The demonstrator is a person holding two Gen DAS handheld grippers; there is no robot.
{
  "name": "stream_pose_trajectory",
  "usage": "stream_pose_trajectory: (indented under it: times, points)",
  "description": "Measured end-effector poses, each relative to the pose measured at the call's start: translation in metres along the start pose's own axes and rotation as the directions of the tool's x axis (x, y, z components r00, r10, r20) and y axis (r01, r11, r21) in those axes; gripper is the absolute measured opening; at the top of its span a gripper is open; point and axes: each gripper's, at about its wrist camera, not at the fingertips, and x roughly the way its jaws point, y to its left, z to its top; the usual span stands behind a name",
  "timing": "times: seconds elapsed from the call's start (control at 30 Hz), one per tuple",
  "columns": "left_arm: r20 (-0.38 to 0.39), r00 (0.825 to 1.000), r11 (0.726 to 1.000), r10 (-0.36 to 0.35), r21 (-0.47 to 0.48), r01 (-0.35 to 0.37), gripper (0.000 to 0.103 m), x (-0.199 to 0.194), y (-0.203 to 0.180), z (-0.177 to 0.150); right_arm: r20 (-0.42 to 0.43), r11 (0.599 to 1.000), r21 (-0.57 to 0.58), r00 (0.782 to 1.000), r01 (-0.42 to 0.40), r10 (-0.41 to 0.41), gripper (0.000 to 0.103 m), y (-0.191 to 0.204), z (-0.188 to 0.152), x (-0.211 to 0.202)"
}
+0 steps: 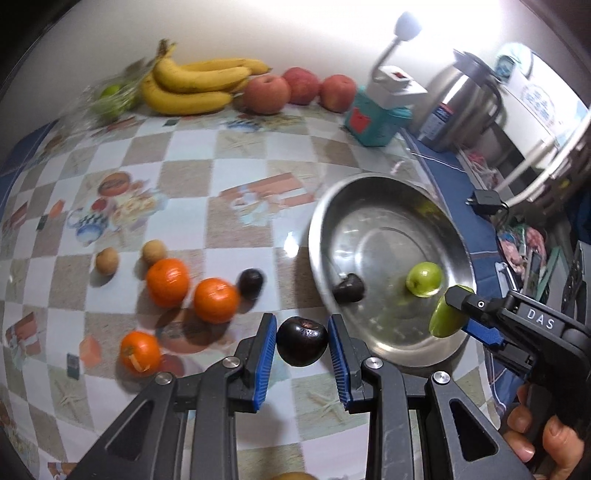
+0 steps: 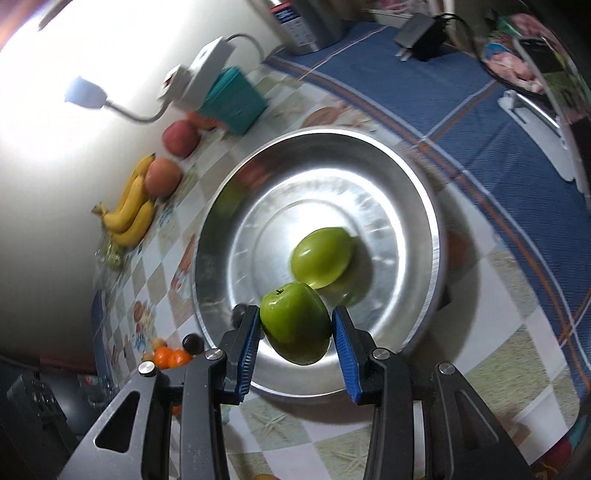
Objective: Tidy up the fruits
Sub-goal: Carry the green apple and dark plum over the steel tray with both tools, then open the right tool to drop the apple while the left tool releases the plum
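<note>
My left gripper [image 1: 302, 341] is shut on a dark plum [image 1: 302, 341], held above the checked tablecloth just left of the steel bowl [image 1: 321, 210]. My right gripper [image 2: 295, 332] is shut on a green fruit [image 2: 295, 326] over the near rim of the steel bowl [image 2: 421, 206]; in the left wrist view that gripper [image 1: 458, 317] comes in from the right with the green fruit [image 1: 445, 319]. Inside the bowl lie another green fruit [image 2: 321, 256] and a dark plum [image 1: 349, 288]. On the cloth sit three oranges [image 1: 168, 282], one more dark plum [image 1: 250, 282] and two small brown fruits [image 1: 154, 251].
Along the back wall lie bananas [image 1: 192, 85], three red apples [image 1: 266, 92] and a bag of green fruit [image 1: 110, 99]. A teal box [image 1: 373, 122] with a white lamp and a steel kettle [image 1: 465, 99] stand behind the bowl. A charger [image 2: 421, 35] lies on the blue cloth.
</note>
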Motion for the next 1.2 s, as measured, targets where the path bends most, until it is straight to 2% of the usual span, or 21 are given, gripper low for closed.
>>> stream_pose_trajectory:
  times: [0.27, 0.5, 1.2]
  points:
    - [0.007, 0.999, 0.995, -0.046, 0.091, 0.045, 0.031, 0.019, -0.041, 0.003, 0.056, 0.998, 0.037, 0.997, 0.053, -0.055, 0.041, -0.022, 0.01, -0.012]
    - [0.01, 1.0, 0.987, -0.007, 0.161, 0.006, 0.031, 0.039, -0.065, 0.0, 0.066, 0.997, 0.034, 0.995, 0.069, -0.071, 0.041, -0.027, 0.016, -0.008]
    - [-0.021, 1.0, 0.978, 0.008, 0.207, -0.004, 0.031, 0.069, -0.078, -0.009, 0.067, 0.997, 0.015, 0.994, 0.081, -0.082, 0.041, -0.028, 0.02, 0.002]
